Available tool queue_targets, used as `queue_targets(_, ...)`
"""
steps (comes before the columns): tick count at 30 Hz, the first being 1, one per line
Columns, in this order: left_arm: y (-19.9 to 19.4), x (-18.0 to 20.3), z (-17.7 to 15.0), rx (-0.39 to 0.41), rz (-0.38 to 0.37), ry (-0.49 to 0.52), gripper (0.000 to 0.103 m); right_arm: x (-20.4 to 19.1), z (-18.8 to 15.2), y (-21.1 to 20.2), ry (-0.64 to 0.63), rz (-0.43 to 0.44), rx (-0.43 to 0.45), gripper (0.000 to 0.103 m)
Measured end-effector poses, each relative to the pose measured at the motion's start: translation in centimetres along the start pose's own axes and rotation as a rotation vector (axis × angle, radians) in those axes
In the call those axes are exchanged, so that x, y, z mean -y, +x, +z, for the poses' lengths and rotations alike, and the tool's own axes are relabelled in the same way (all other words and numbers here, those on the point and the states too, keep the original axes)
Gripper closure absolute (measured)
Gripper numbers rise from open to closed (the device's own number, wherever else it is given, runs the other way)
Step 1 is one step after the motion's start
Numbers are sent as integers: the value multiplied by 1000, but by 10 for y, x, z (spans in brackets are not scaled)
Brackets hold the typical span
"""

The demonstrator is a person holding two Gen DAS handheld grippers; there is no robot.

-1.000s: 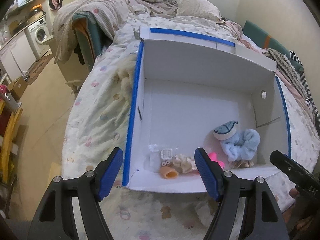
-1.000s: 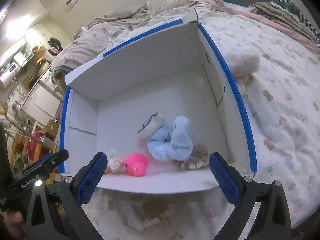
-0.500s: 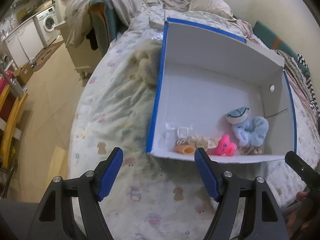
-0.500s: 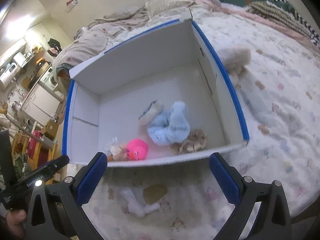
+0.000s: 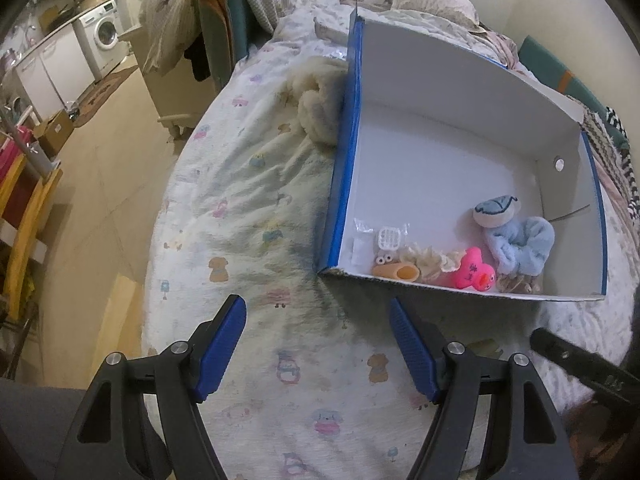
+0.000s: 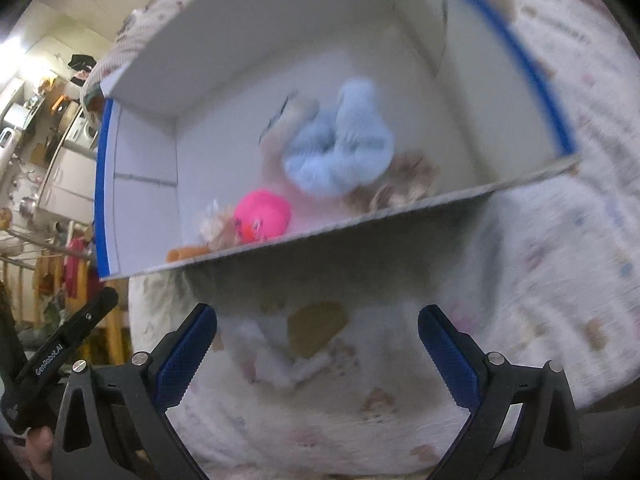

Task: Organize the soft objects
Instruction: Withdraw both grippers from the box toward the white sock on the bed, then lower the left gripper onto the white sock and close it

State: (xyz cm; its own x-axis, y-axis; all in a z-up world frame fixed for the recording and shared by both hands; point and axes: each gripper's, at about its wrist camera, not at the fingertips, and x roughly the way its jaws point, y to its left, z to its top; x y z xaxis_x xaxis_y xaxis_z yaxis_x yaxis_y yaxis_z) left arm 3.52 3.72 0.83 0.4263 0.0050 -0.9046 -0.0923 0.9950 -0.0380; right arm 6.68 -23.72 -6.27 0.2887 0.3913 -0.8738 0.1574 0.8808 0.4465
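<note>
1. Left tool [image 5: 318,338] is hanging over the bed [image 5: 248,208] with its blue pads spread wide apart and nothing between them.
2. Right tool [image 6: 316,338] is the same deal: pads wide apart, empty, hovering above the blanket just in front of the box.
3. The white box [image 5: 448,152] with blue-taped edges sits on the bed, and the soft stuff is bunched along its near wall.
4. Inside it: a pink rubber duck [image 5: 474,270], a fluffy light-blue scrunchie [image 5: 520,244] with a small blue-and-white plush [image 5: 494,210] touching it, a beige frilly scrunchie [image 5: 426,258], and an orange tube toy with googly eyes [image 5: 396,268].
5. A cream fuzzy item [image 5: 318,110] lies outside, right against the box's left wall.
6. The right wrist view is pretty blurry, but there's a white floppy thing [image 6: 276,360] on the blanket between that tool's pads, next to a tan patch.
</note>
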Motion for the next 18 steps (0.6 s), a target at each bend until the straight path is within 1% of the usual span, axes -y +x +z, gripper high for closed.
queue_targets(1,1,0,0,-5,-1,-2,32,-1,-1,6,-3,6,-21,3)
queue_targets(2,2,0,-1,-11,-3,-4,32,-1,-1,11,-5,14,-39,9)
queue_targets(3,3,0,-2,-18,-6,-4,32,-2,-1,17,-7,18,-60,19)
queue_targets(4,4,0,-2,-23,-9,-4,32,-2,-1,23,-8,15,-79,23)
queue_targets(5,4,1,-2,-27,-12,-4,32,-3,-2,31,-10,7,-102,25)
queue_targets(6,5,1,-3,-29,-14,-2,32,-4,-2,37,-13,2,-121,31)
queue_targets(7,4,3,-3,-29,-16,1,32,-5,-2,44,-18,1,-142,44)
queue_targets(9,3,4,-3,-25,-17,4,32,-8,-3,55,-35,-13,-177,56)
queue_targets(11,4,8,-4,-26,-17,14,32,-13,-4,59,-69,-45,-176,72)
queue_targets(12,5,9,-5,-29,-17,21,32,-15,-3,59,-84,-55,-169,87)
queue_targets(13,7,12,-6,-33,-16,30,32,-16,-3,57,-92,-54,-157,94)
queue_targets(18,13,24,-14,-62,-28,71,32,-17,2,39,-86,-12,-101,95)
